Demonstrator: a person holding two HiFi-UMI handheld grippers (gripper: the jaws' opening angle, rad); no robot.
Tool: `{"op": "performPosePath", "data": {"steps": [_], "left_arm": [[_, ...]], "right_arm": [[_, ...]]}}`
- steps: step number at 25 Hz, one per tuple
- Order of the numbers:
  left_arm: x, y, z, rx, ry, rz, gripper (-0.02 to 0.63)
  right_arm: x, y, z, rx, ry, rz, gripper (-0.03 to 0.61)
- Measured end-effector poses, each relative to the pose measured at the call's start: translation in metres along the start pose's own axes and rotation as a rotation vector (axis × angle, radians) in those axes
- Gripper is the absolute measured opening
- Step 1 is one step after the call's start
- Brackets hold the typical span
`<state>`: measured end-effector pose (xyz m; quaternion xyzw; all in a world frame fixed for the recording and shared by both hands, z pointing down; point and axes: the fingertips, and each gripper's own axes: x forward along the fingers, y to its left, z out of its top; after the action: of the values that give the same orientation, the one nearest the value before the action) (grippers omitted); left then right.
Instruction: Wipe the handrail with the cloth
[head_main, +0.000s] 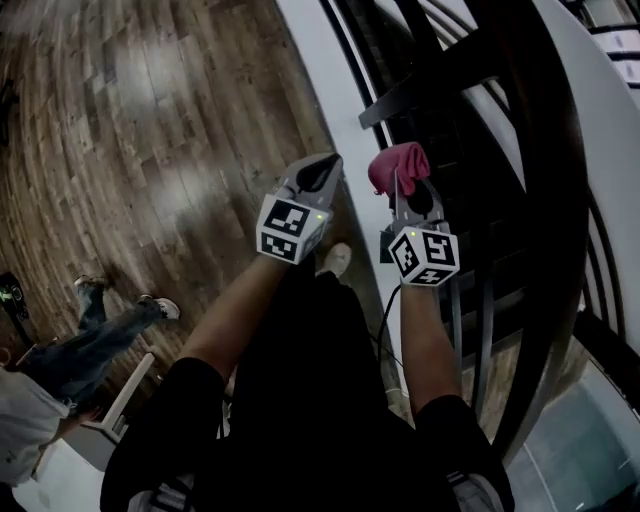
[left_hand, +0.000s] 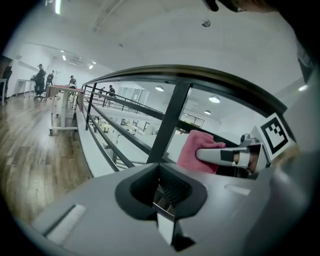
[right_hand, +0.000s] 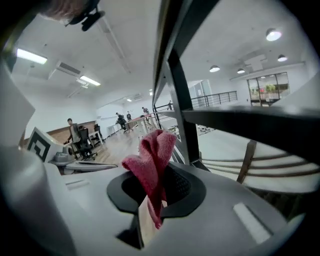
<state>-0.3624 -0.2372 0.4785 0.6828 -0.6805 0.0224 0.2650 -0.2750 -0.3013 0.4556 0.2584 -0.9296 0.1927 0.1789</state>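
The pink cloth (right_hand: 151, 159) stands bunched between the fingers of your right gripper (right_hand: 149, 202), which pinch its lower end. Its free top rises just past the fingertips, close beside a dark post of the handrail (right_hand: 165, 42); whether it touches cannot be told. Your left gripper (left_hand: 167, 202), level with the right and just to its left, has its fingers pressed together on nothing, with the wooden floor (head_main: 150, 130) and a person in jeans (head_main: 95, 340) farther left.

The right gripper (right_hand: 150, 205) has its jaws clamped on the cloth (right_hand: 152, 160), which bunches up above them. The handrail (right_hand: 166, 35) rises just ahead. The left gripper (right_hand: 75, 164) lies to its left.
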Motion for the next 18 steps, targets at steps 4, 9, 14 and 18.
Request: {"op": "performPosePath", "data": {"steps": [4,9,14,18], "left_arm": [[0.035,0.013,-0.016,-0.061,0.020,-0.007,-0.002],[0.046,0.017,-0.041,-0.128,0.062,-0.030,-0.002],[0.060,0.024,-0.054,-0.140,0.083,-0.036,-0.002],[0.074,0.016,-0.040,-0.093,0.086,-0.089,-0.002]], "right_arm": [[0.026,-0.031,-0.021,0.186,0.043,-0.051,0.049],[0.048,-0.046,-0.035,0.271,0.074,-0.111,0.049],[0.061,-0.075,-0.019,0.308,-0.016,-0.224,0.049],[0.073,-0.097,-0.014,0.309,-0.010,-0.335,0.049]]}}
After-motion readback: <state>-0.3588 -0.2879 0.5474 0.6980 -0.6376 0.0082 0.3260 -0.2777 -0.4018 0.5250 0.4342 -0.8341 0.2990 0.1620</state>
